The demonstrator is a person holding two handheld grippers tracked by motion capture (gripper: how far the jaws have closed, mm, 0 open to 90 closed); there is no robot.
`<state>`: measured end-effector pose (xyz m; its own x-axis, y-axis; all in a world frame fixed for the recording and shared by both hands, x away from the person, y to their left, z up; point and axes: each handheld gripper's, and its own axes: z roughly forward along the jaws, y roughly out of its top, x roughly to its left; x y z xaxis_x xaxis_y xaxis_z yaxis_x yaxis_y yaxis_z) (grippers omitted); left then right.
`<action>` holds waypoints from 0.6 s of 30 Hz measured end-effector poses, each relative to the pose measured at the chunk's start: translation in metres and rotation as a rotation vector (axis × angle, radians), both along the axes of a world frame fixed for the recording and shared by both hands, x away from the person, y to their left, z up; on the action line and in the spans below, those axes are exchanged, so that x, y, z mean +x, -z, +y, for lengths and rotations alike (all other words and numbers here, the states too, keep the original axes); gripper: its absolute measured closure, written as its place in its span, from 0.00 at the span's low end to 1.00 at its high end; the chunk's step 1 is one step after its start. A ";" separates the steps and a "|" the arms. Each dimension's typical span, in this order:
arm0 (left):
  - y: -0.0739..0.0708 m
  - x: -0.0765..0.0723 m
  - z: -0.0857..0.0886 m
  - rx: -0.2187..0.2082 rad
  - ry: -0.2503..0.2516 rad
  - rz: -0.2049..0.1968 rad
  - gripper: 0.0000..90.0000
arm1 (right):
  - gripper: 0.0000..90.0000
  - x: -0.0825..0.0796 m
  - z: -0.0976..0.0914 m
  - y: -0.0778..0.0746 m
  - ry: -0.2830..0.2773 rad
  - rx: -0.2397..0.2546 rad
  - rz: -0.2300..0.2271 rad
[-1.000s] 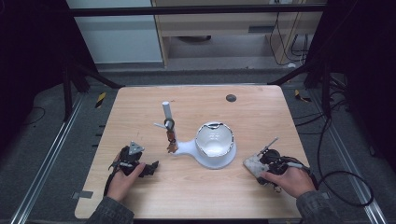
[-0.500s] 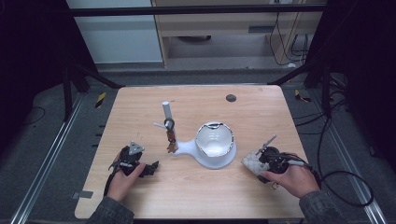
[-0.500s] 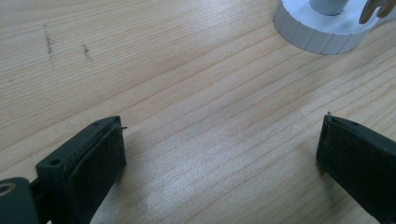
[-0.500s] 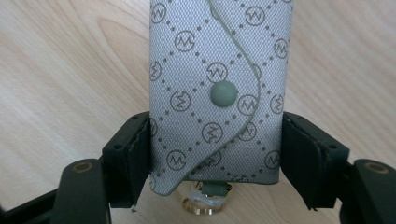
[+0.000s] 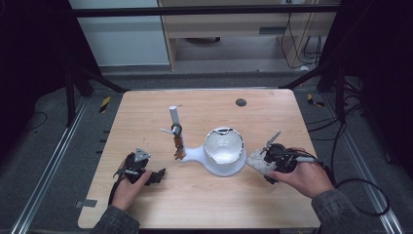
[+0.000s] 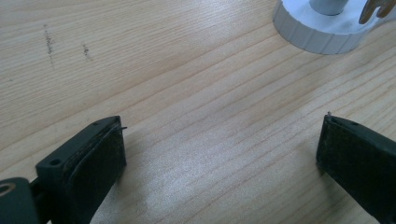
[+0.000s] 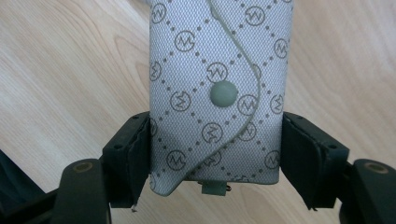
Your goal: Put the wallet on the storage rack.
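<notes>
A grey pouch [image 7: 219,93] with a printed monogram pattern and a snap button sits between the pads of my right gripper [image 7: 215,149], which is shut on its lower end. In the high view the pouch [image 5: 256,162] is held off the table at the right, close beside the white bowl [image 5: 224,146], with the right gripper [image 5: 263,165] behind it. My left gripper [image 5: 155,176] rests low at the front left, jaws open. Between its jaws [image 6: 219,154] lies bare wood.
The white bowl shares a white base [image 6: 322,28] with an upright post [image 5: 174,117]. Small brown pieces [image 5: 178,146] hang from the post. A small dark disc [image 5: 240,102] lies near the far edge of the wooden table [image 5: 146,122]. A cable [image 5: 360,195] trails off right.
The right hand has lifted the pouch off the table and carried it a little toward the white bowl. The left hand has stayed where it was.
</notes>
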<state>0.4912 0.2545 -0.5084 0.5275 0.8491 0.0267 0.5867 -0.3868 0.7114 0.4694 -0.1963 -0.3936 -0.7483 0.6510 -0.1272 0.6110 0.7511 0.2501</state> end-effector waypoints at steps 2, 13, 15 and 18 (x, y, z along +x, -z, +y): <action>0.000 0.000 0.000 -0.003 -0.002 -0.001 0.01 | 0.33 0.001 0.005 -0.006 -0.014 -0.004 -0.007; 0.000 0.000 0.000 -0.003 -0.002 -0.001 0.01 | 0.33 0.006 0.029 -0.028 -0.089 -0.029 -0.029; 0.000 0.000 0.000 -0.004 -0.003 -0.001 0.01 | 0.33 0.007 0.033 -0.030 -0.096 -0.032 -0.029; 0.000 -0.001 -0.001 -0.007 -0.005 -0.002 0.01 | 0.33 0.008 0.038 -0.033 -0.110 -0.035 -0.029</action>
